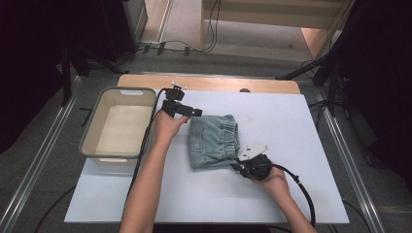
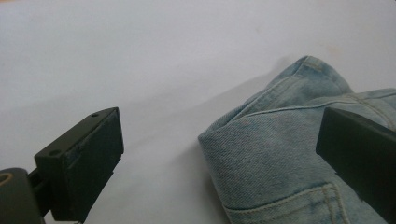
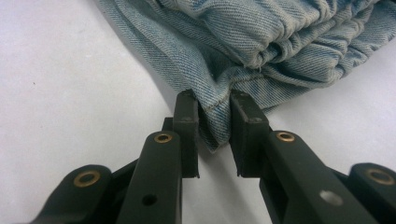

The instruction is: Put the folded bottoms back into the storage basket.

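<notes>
Denim shorts (image 1: 214, 141) lie folded on the white table (image 1: 291, 194); your right gripper (image 3: 214, 126) pinches their hem, your left gripper (image 2: 219, 154) gapes wide beside them.

Both forearms bare, no sleeves in the high view. Left gripper (image 1: 194, 112): black body, a small pale fitting on top, black cable trailing from it. Right gripper (image 3: 214, 135): black, a grey three-cornered plate on top, thick black cable looping behind; matte black jaws with brass-ringed rivets and plain drilled holes.
</notes>
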Demonstrator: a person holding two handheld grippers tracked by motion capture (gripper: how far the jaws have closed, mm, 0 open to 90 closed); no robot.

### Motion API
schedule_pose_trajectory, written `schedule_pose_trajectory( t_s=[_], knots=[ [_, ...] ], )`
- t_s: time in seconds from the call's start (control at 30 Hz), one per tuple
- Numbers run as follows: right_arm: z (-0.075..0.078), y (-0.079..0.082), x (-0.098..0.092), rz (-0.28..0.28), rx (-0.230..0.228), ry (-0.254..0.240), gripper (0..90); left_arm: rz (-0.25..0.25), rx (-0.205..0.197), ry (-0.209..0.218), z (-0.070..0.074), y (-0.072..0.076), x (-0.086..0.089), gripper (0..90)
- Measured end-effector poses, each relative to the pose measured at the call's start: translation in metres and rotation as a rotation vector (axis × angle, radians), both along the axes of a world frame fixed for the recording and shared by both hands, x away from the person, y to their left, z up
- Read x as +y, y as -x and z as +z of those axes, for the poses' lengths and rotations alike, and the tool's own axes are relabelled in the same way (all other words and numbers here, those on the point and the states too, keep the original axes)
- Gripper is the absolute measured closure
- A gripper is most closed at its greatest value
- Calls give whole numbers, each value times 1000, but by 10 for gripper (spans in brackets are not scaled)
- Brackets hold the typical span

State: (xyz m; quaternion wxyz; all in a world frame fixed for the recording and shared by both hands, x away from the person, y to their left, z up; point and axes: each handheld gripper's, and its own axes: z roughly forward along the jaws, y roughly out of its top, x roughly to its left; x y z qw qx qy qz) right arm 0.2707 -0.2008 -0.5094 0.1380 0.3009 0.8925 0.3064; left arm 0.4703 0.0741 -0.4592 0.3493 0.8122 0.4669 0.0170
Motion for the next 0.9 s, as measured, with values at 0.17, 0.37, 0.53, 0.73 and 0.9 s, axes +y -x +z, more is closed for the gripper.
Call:
schedule_pose_trajectory(
  t_s=[0.17, 0.37, 0.53, 0.73, 0.9],
  knots=[
    [0, 0, 0, 4, -5, 1, 726, 7, 32, 11, -9, -4, -1, 24],
    [0, 0, 0, 1, -1, -1, 726, 19, 49, 7, -15, -6, -2, 36],
    [0, -1, 0, 4, -5, 0, 726, 25, 57, 7, -18, -8, -3, 62],
    [0, -1, 0, 4, -6, 0, 726, 16, 84, 23, -25, -8, -6, 101],
    [0, -1, 0, 4, -6, 0, 726, 8, 107, 56, -28, -9, -6, 154]
  ],
)
